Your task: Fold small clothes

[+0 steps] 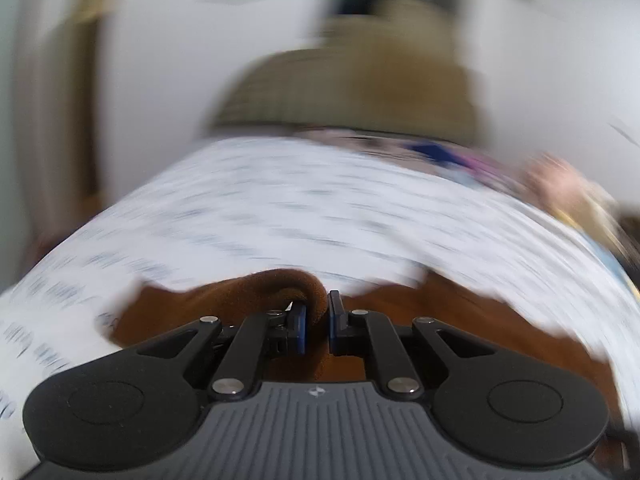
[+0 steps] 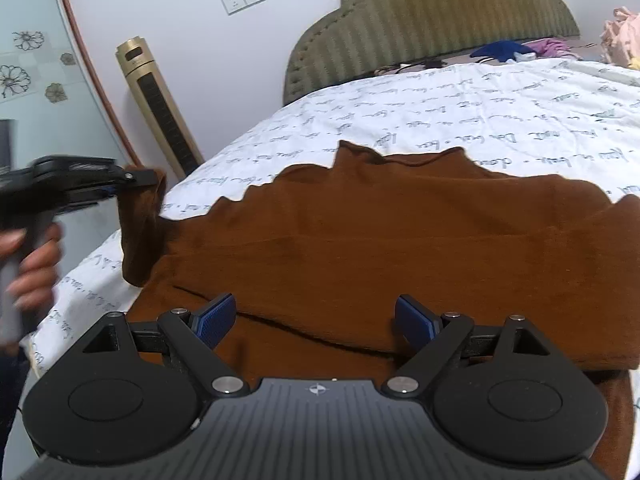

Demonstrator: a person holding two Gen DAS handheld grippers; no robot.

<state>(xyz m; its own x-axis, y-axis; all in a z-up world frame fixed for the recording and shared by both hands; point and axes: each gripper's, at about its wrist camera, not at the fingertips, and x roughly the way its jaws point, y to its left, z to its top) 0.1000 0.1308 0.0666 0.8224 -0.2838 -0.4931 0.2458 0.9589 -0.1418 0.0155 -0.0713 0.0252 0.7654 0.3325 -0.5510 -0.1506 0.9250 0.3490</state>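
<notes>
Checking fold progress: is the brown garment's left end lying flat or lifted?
Lifted. The left gripper is shut on the brown garment, holding that end up off the bedsheet.

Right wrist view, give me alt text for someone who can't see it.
A brown garment lies on a white printed bedsheet; the left gripper lifts its left corner. The open right gripper hovers over its near edge.

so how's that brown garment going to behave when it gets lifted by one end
Probably floppy: the end pinched in the left claw hangs limp in a drooping fold. The brown garment looks soft and fuzzy, so it should grip rather than slip. The rest lies flat on the bedsheet and will likely drag and crease if pulled. The right claw is open above it.
</notes>
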